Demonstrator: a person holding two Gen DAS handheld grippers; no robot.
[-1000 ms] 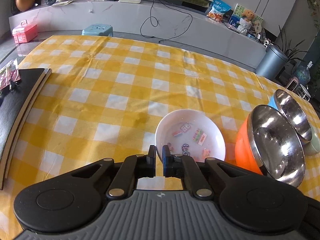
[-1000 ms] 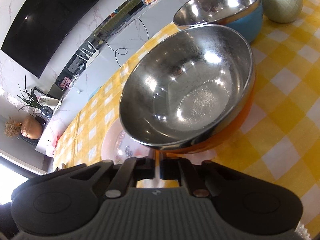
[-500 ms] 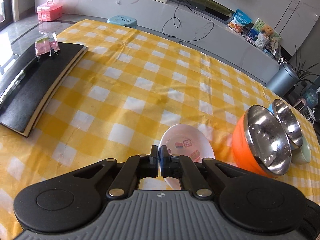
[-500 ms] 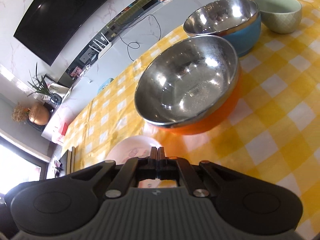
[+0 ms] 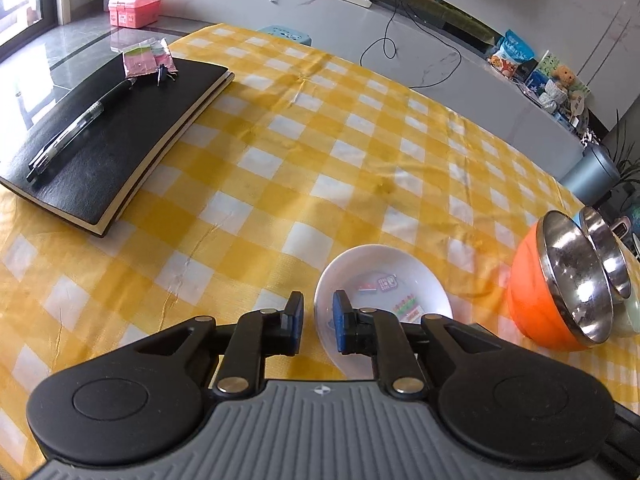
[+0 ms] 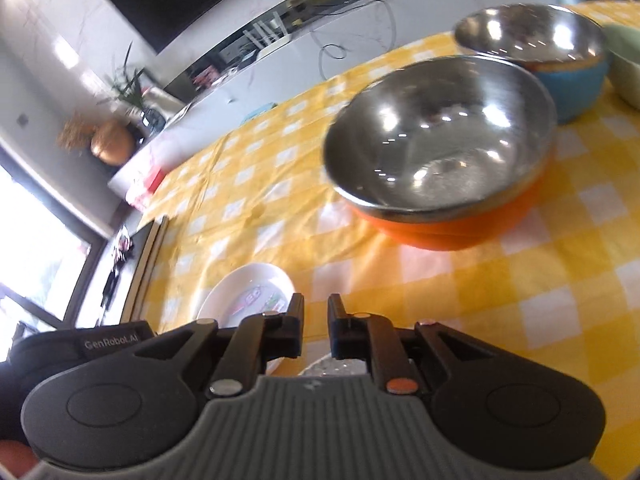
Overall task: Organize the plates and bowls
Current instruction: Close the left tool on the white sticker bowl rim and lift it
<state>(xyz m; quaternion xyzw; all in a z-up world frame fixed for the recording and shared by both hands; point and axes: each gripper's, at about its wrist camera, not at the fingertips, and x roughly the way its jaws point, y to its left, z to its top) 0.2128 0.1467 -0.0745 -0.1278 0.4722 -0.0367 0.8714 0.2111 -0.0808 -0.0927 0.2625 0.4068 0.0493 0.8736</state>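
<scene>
Two grippers are seen above a yellow-and-white checked tablecloth [image 5: 280, 184], each with its fingers parted and nothing held between them. The left gripper [image 5: 318, 322] is poised over the near left rim of a white dish [image 5: 384, 280]; that rim is seen in the gap between the fingers, and whether either pad touches it cannot be told. Small colourful marks are seen inside the dish, either printed or loose, too small to be made out. Its near edge is hidden behind the gripper body.

The right gripper [image 6: 314, 326] is held over the cloth, with the white dish to its left and partly covered by its left finger. A pale, speckled surface is glimpsed just under its jaws but cannot be identified. This view is blurred.

Farther on, an orange bowl [image 5: 532, 292] with a shiny steel lining is seen standing on the cloth, empty. Just behind it, a blue bowl [image 6: 576, 84] with the same steel lining is found, also empty as far as can be seen. A pale green bowl [image 6: 624, 68] is cut off at the frame edge beside it, so its contents cannot be judged.

At the far left, a black notebook [image 5: 112, 136] is laid on the cloth, with a pen [image 5: 76, 128] resting on its cover.
</scene>
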